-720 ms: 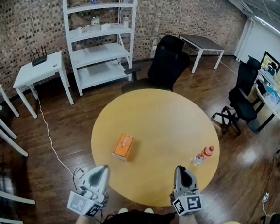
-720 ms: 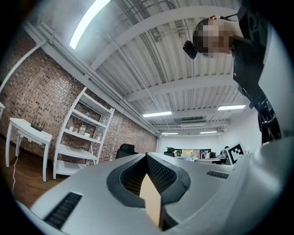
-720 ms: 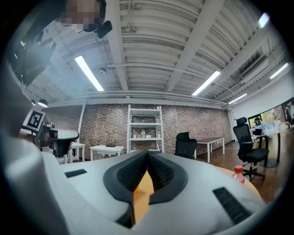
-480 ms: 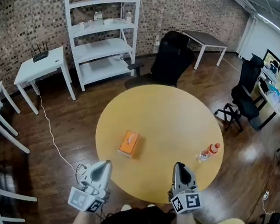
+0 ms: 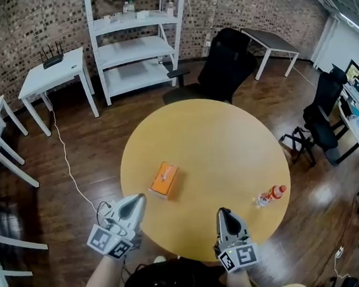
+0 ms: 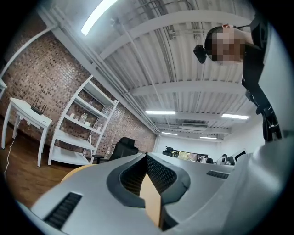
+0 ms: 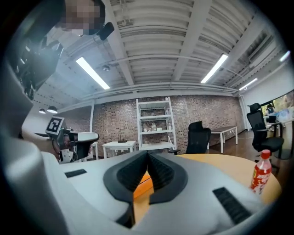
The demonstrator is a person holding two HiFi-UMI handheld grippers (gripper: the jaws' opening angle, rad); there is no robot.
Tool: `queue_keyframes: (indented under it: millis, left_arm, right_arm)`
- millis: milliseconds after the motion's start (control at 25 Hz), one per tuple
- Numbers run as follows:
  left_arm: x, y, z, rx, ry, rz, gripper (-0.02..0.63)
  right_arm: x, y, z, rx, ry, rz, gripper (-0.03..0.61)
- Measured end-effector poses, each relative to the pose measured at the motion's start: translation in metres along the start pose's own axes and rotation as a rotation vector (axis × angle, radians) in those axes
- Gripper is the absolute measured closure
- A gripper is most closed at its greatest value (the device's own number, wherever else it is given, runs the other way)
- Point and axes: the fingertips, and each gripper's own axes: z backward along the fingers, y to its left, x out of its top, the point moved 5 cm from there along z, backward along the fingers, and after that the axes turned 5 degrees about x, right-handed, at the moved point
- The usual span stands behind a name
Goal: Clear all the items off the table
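Bottle (image 5: 268, 196) upright w/ cap (image 5: 280, 190) up

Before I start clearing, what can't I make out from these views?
Orange box: print too small in head view; mostly behind the shut right gripper in its own view.
Bottle: label too small in head and right gripper views.
Table: near edge under the left gripper and right gripper, head view.
Shelf items: too small, head view.

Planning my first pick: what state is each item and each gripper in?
Orange rectangular box: lying flat on the round yellow table.
Clear plastic bottle with red cap: upright, capped.
Left gripper: shut, empty.
Right gripper: shut, empty.
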Motion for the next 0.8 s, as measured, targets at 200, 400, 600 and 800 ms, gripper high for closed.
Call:
queue_keyframes:
  millis: [200, 400, 600, 800]
  left_arm:
    - [-0.027, 0.015, -0.036, 0.037, 0.075, 0.025, 0.612]
    - [-0.067, 0.028, -0.073, 0.123, 0.280, -0.029, 0.394]
    - [-0.111, 0.043, -0.101, 0.178, 0.511, -0.179, 0.250]
    - [-0.159, 0.075, -0.120, 0.236, 0.683, -0.228, 0.198]
  right_arm:
    - [0.000, -0.037, -0.017, 0.002, 0.016, -0.008, 0.572]
    - [-0.011, -0.065, -0.024, 0.023, 0.073, -0.051, 0.572]
    - [-0.023, -0.072, -0.028, 0.045, 0.116, -0.128, 0.572]
    - [-0.052, -0.073, -0.032, 0.080, 0.156, -0.186, 0.572]
